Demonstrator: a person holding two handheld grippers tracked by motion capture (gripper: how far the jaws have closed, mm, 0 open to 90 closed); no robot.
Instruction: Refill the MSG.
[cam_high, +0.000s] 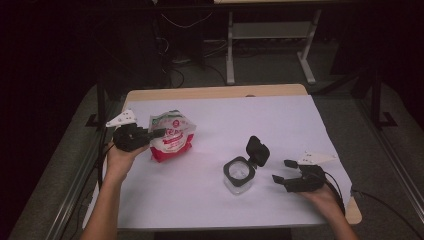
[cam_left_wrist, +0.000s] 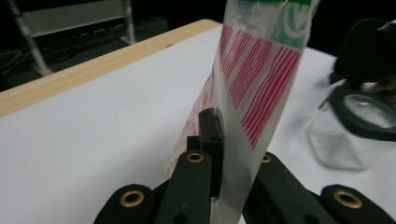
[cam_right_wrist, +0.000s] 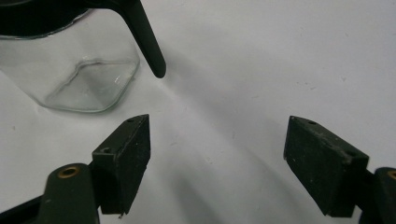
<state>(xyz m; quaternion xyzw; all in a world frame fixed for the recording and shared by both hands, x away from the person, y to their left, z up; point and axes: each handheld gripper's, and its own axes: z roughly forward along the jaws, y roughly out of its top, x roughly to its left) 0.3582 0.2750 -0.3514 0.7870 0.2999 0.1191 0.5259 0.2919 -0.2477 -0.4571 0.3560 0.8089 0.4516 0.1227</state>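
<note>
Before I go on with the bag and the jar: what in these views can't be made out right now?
- Bag print: too small in the high view; in the left gripper view its top is cut off by the frame edge.
- Bag contents: the left gripper is shut on the film, which hides them.
- Jar: the top edge cuts off its rim in the right gripper view; whether anything is inside is unclear.
- Right gripper: open, its body out of frame.

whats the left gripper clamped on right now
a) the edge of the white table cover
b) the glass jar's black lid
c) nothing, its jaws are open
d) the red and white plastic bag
d: the left gripper has its jaws pinched shut on the red and white plastic bag, while the glass jar stands apart with its lid flipped open.
</note>
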